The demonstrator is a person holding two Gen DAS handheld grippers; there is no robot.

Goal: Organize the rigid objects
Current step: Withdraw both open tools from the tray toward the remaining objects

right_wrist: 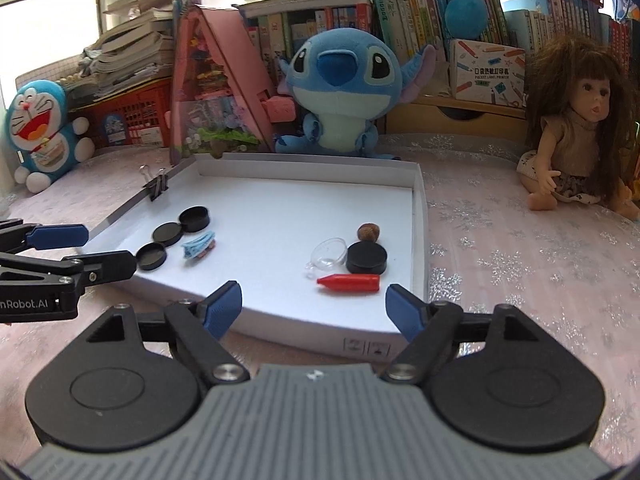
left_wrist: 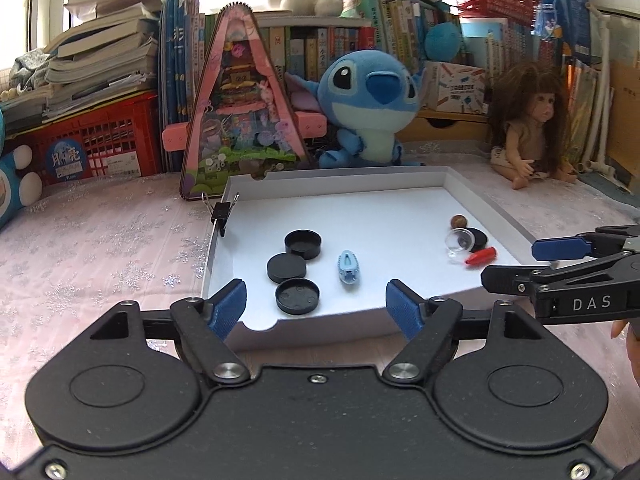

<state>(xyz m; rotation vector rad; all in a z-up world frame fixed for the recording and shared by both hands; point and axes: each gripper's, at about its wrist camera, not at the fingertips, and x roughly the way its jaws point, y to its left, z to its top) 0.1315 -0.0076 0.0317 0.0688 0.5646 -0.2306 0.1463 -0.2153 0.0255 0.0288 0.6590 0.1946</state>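
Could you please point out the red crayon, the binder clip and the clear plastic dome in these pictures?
red crayon [right_wrist: 349, 282], right wrist view, middle of its barrel
binder clip [left_wrist: 219, 213], left wrist view, its black body
clear plastic dome [right_wrist: 329, 256], right wrist view, its transparent bowl

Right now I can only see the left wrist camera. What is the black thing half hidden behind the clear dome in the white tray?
Observer: The right wrist view shows it whole. It is a black round cap lying flat, closed side up, right beside the clear dome.
Visitor: And the blue-and-white toy cut off at my left edge?
Observer: That is a Doraemon plush, sitting upright next to the red crate.
Visitor: Is the other gripper carrying anything?
Observer: No. The right gripper is open with nothing between its fingers. The red crayon lies just ahead of it.
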